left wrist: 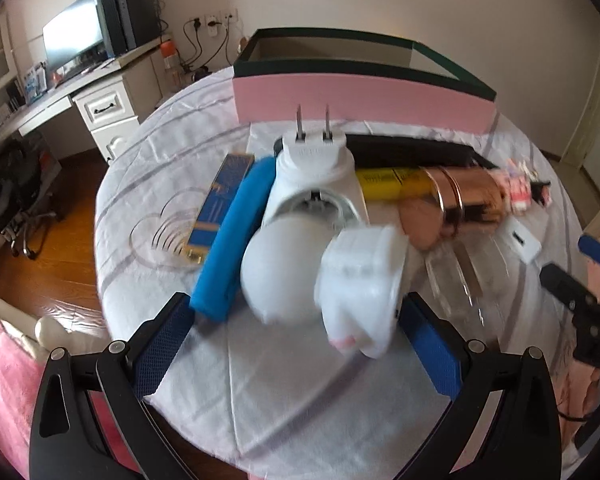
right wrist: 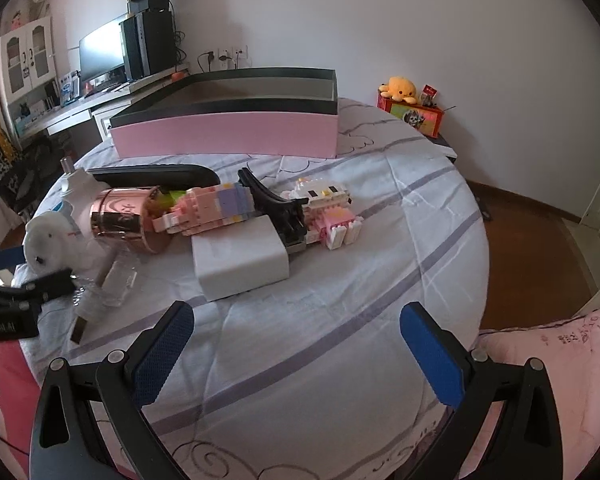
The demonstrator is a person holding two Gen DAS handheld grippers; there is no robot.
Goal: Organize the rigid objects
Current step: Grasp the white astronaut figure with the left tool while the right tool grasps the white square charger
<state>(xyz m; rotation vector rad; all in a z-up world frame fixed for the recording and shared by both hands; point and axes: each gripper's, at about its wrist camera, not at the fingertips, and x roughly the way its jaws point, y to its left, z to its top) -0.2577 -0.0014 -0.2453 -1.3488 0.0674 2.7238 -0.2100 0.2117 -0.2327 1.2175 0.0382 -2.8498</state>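
Now my left gripper point(left wrist: 296, 344) spreads its jaws around the white night-light point(left wrist: 320, 248) just before the pink box point(left wrist: 360, 100), needing to clamp it; my right gripper point(right wrist: 296, 356) gapes empty.

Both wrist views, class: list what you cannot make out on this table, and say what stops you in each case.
- White rabbit-shaped toy: left wrist view, motion blur smears its detail.
- Pink box: both views, its front wall hides the floor inside.
- Black case: left wrist view, the white plug device covers one end.
- Yellow tube: print too small and blurred.
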